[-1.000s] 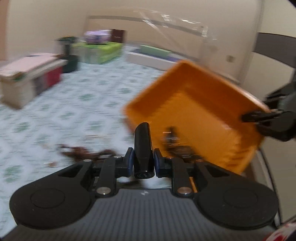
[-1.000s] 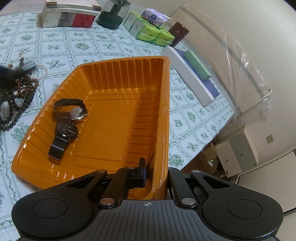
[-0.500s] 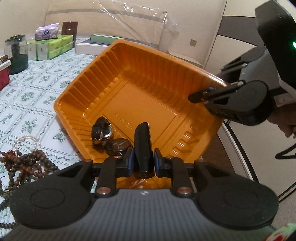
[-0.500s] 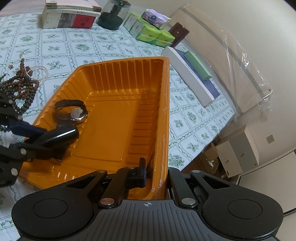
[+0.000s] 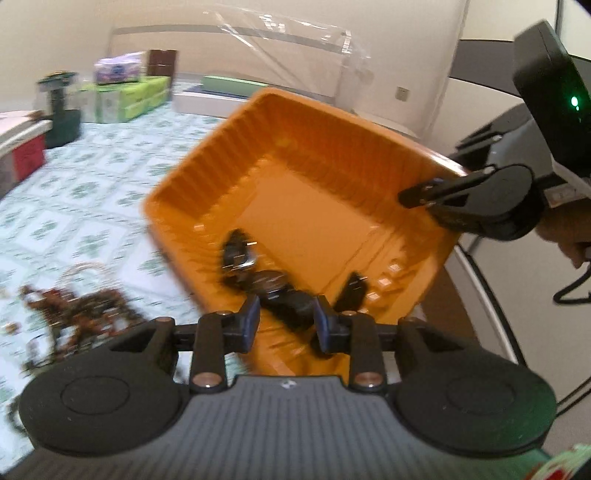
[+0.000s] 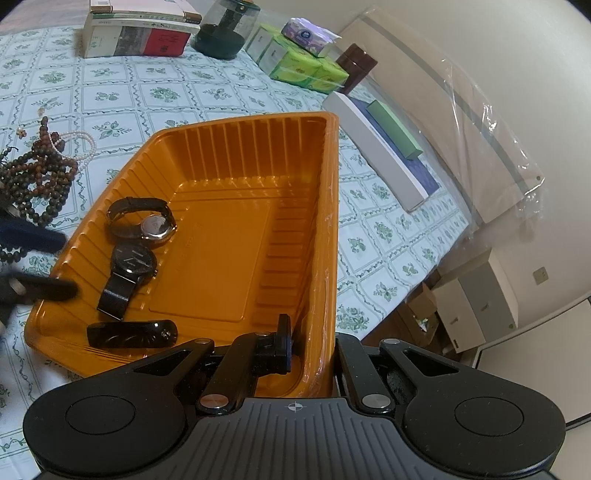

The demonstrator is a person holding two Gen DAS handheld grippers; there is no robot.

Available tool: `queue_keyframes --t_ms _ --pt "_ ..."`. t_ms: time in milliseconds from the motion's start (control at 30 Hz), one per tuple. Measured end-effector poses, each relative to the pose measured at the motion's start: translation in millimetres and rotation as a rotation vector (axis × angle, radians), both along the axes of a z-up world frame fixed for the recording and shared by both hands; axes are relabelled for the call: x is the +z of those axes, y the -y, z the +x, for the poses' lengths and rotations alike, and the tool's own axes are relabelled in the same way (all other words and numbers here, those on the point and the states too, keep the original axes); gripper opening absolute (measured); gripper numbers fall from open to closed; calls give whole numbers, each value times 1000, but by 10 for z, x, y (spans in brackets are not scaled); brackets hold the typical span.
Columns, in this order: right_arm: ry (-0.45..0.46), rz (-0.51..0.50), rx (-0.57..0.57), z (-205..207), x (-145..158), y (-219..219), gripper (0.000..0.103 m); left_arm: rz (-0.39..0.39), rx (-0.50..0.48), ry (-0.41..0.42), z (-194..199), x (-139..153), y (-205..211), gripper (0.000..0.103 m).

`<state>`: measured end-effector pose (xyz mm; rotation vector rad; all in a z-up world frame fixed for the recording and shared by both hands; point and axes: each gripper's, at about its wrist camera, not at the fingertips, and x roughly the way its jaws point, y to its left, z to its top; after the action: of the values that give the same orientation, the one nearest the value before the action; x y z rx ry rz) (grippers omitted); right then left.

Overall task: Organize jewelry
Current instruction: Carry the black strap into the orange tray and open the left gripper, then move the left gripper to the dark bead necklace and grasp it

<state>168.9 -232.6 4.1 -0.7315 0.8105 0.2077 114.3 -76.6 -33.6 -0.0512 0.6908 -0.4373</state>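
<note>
An orange tray [image 6: 325, 206] stands tilted on the flowered tablecloth. My right gripper [image 6: 314, 350] is shut on the tray's near right wall; it also shows at the tray rim in the left wrist view [image 5: 417, 192]. Inside lie a silver-faced watch [image 6: 155, 227], a black watch [image 6: 133, 260] and a black band [image 6: 131, 334]. My left gripper [image 5: 284, 321] hangs over the tray's near corner, its jaws opening with nothing held between them; the black watch [image 5: 273, 288] lies below. In the right wrist view the left gripper [image 6: 55, 262] is blurred at the tray's left edge.
Brown bead strings [image 6: 40, 177] and a pearl bracelet [image 6: 83, 142] lie on the cloth left of the tray. At the back stand a book box [image 6: 136, 33], a dark jar [image 6: 225, 29], green tissue packs [image 6: 303, 62] and a long white box [image 6: 380, 147]. The table edge runs along the right.
The left gripper let go of the black band, which now lies in the tray's near corner. Its jaws have spread and it has drawn back toward the tray's left edge. The right gripper has not moved.
</note>
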Motion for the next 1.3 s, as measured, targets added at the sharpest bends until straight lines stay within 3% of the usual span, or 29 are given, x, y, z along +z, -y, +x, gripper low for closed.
queue_keyframes --t_ms 367,567,733,1133,1200,1300 --pt "0 -1 -5 -18 -8 1 5 175 308 -5 -466 -73 -1066 29" --pt "0 -4 -5 -17 -12 -4 5 222 373 -33 -479 -160 -1432 29" --pt "0 -6 -4 -15 -10 -2 5 250 294 -37 -335 -214 -1388 29" --pt "-4 -6 -7 -10 -24 8 5 419 44 -71 1 -387 -1182 29" --pt "-3 -6 -7 -12 -25 10 6 421 11 -81 36 -386 -1193 26" --pt "-3 -6 -8 -14 -29 12 6 415 -55 -99 68 -380 -1183 12"
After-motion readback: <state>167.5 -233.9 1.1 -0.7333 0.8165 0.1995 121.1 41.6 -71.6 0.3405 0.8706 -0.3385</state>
